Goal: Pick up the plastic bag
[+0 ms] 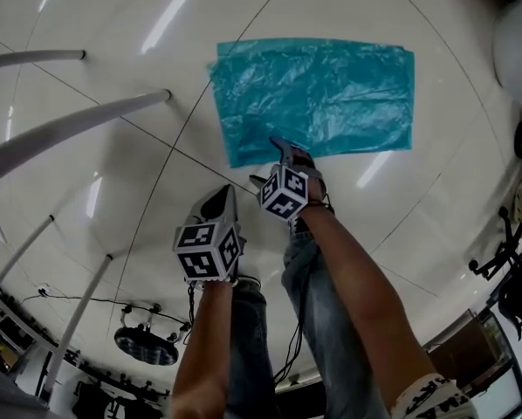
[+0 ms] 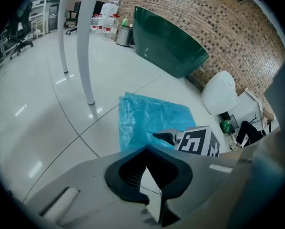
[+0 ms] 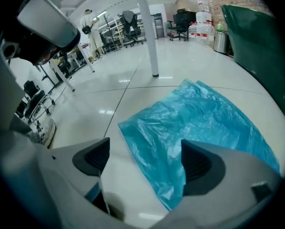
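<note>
A blue plastic bag lies flat on the white tiled floor; it also shows in the left gripper view and the right gripper view. My right gripper hangs just over the bag's near edge. Its jaws stand wide open, with the bag's corner on the floor below the gap and no pad touching it. My left gripper is off the bag, to the left of the right gripper and nearer to me. Its pads meet at the tips with nothing between them.
White table legs slant in at the left. A big green object stands by the brick wall beyond the bag, with a white rounded seat to its right. The person's jeans are below the grippers.
</note>
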The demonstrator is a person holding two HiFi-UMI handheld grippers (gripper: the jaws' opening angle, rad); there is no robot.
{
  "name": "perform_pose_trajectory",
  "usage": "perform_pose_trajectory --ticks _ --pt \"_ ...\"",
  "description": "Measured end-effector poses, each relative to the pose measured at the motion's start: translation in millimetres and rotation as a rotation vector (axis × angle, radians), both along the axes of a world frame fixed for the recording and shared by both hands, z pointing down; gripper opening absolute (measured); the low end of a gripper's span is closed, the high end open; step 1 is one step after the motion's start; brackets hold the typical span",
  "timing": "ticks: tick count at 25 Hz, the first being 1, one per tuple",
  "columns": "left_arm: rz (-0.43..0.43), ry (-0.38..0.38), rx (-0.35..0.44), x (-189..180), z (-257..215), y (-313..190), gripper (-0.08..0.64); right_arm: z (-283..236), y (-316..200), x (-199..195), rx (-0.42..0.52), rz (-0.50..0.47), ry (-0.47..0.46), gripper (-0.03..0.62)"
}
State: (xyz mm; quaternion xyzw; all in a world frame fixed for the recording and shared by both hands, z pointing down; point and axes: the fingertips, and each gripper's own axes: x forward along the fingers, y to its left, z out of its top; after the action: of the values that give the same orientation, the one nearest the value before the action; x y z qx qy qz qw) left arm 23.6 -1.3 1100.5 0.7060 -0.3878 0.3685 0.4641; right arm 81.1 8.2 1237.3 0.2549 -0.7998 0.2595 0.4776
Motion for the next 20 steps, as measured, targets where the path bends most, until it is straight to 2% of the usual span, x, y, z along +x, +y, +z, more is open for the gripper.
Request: perform_pose_trajectory --ticks 4,5,9,11,13,18,20 --pt "0.006 0.009 0.004 3.7 14.4 1.6 0.0 24.1 7.6 -1.7 -0.001 -0.065 0.042 0.456" --pt "0.005 0.01 0.005 2.9 15.2 2.1 0.0 28.3 7.9 -0.3 0.011 -0.078 0.061 0.426" --pt "0.025 0.015 0.0 -5.1 16.2 6.2 0.0 40.9 5.0 3.9 0.024 -0.088 0.119 0.426" --pt "0.027 0.019 -0.007 -9.9 18.7 7.5 0.0 44.9 -0.9 3.4 0.023 -0.079 0.124 0.42" --pt "0.023 0.024 -0.016 -12.5 22.3 10.3 0.0 46.8 -6.1 3.5 0.031 -0.078 0.125 0.364" --pt "0.017 0.03 -0.029 -5.5 27.9 20.1 0.0 48.1 -3.3 9.6 0.033 -0.102 0.123 0.344" --pt "0.017 0.031 -0.026 -0.5 24.6 21.4 0.0 43.8 -1.8 14.7 0.036 -0.096 0.122 0.314"
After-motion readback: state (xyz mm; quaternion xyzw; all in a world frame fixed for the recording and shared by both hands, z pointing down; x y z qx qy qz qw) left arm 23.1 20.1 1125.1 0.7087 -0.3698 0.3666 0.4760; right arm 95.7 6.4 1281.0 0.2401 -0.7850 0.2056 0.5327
